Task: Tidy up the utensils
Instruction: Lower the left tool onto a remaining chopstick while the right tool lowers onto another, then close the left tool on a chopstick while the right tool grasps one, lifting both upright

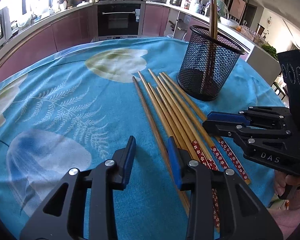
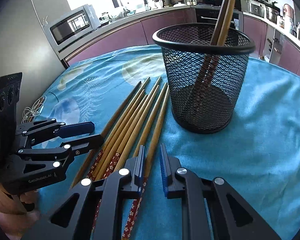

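Handle ends of the loose chopsticks point(image 1: 170, 108) run under both grippers' linkages and are cut off from sight; exact count is hard to make out where shafts overlap, roughly seven or eight. Left gripper point(image 1: 152, 161): fingers part-open, nothing between the blue pads; the dark outermost stick passes just beside and under its right-hand finger point(image 1: 174, 162). Right gripper point(image 2: 152, 167): jaws stand at a narrow gap, one bamboo chopstick point(image 2: 157, 132) lying in line with that gap; whether the pads press it I cannot tell. A hand point(image 2: 12, 202) shows only partly beneath the left tool. Sticks lie fanned, tips pointing away, flower-patterned red handles near, on the blue printed cloth point(image 1: 70, 100). Beyond them, just beside the tips, stands the black mesh holder point(image 2: 204, 76), upright, holding two chopsticks point(image 1: 213, 12) leaning against its rim. Kitchen counter and oven point(image 1: 120, 20) far behind, distorted.
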{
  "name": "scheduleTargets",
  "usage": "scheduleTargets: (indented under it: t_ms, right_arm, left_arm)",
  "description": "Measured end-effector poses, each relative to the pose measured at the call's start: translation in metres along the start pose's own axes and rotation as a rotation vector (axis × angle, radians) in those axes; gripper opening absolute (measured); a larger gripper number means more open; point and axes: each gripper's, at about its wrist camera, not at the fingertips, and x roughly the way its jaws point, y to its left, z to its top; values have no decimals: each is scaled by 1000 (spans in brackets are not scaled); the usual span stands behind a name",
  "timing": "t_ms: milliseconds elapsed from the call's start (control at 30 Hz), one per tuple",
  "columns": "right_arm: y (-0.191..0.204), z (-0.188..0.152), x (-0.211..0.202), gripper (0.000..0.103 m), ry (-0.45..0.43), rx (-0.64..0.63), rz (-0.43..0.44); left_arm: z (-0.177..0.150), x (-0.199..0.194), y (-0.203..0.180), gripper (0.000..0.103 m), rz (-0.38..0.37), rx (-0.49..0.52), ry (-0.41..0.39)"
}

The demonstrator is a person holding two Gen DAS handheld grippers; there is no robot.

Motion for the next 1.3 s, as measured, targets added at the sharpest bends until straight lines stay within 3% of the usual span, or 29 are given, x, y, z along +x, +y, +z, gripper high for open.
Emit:
scheduleTargets:
  t_ms: [100,267,400,500,733,933,1167,1233,1300]
  right_arm:
    - [5,5,5,13,-10,-37,-40]
    - [-1,9,8,10,-14,-3,-18]
    - [-12,8,4,6,-26,64,39]
    - [-12,7,-6,6,-52,73,55]
    - [-2,1,-15,6,-40,21,102]
    - [-2,0,-4,7,0,17,90]
    - [-6,7,4,14,11,14,83]
    - [-7,8,5,14,15,13,87]
    - [-6,7,6,7,22,9,88]
  left_arm:
    - [5,5,-1,31,10,6,3]
    - [9,8,-2,27,30,-13,0]
    - [9,8,-2,10,2,-49,-6]
    - [8,6,-4,9,19,-59,-20]
    - [0,-13,-3,8,-29,-78,-48]
    - [-9,-12,-6,7,-48,-55,-22]
    - [-7,-2,-4,13,-30,-29,11]
    - [-4,-1,-3,13,-33,-29,17]
    - [-2,1,-3,12,-27,-34,18]
